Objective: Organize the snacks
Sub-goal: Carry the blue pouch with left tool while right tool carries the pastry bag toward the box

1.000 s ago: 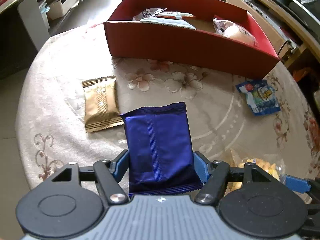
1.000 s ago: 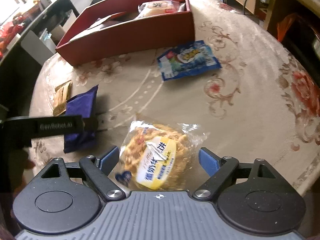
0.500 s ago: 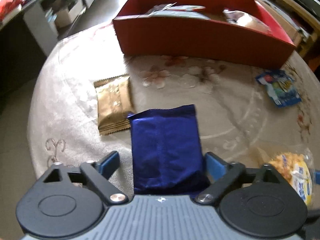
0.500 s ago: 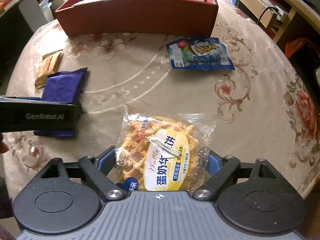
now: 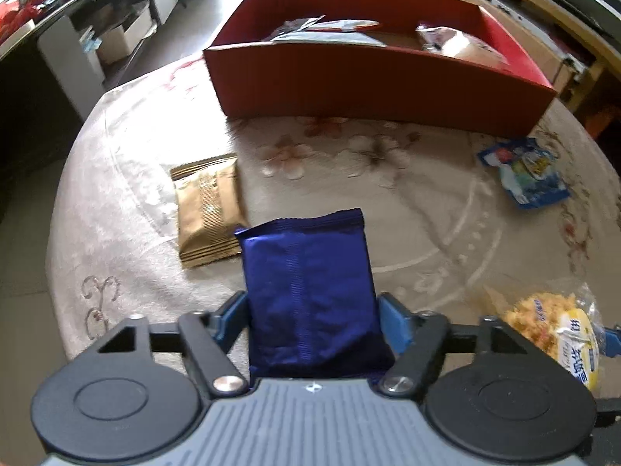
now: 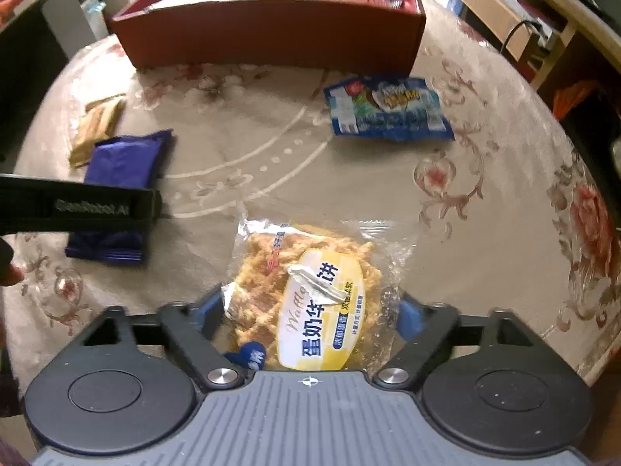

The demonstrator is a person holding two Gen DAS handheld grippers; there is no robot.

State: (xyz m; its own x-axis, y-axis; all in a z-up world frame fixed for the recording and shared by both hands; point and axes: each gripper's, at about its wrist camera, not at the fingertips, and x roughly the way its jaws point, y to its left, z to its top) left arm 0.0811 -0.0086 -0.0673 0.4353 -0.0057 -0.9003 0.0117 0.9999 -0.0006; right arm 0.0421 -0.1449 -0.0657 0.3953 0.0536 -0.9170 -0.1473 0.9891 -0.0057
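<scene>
My left gripper is shut on a dark blue foil snack pack, its blue pads pressing both sides. The pack also shows in the right wrist view, under the left gripper's black arm. My right gripper is shut on a clear-wrapped waffle pack with a yellow label; it also shows in the left wrist view. The red box stands at the table's far side with several snacks inside.
A gold snack pack lies left of the blue pack. A light blue snack bag lies near the box's right end. The round table has a floral cloth; its edge is close on the right.
Both grippers have closed on their packs and drawn in over them. The left gripper had widened around the blue pack half a second ago and now pinches it.
</scene>
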